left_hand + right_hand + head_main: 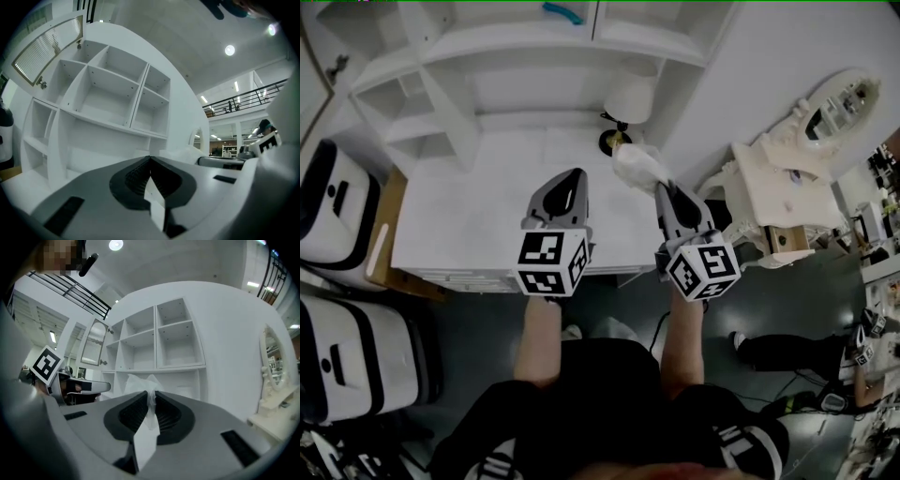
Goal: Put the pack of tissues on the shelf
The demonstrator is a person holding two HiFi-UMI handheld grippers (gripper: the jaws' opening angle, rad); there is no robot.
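— Right claw [151,392] is pinching what, exactly?
— It is gripping the pack of tissues [139,380] by its crinkled plastic wrapper. The jaws are pressing together on the film. The pack is bulging out beyond the tips, hanging in the air above the counter [469,220], not resting on any shelf.
— And the left claw [150,158]?
— Its jaws are meeting at the tips and holding nothing. It is hovering just beside the right one, both pointing level toward the shelf unit [487,66].
— What is sitting past them?
— A lamp [628,98] with a white shade is standing at the back of the counter, near the pack. A teal object [562,13] is lying high up on the shelf unit, and a white dressing mirror [842,105] is standing off to the right.
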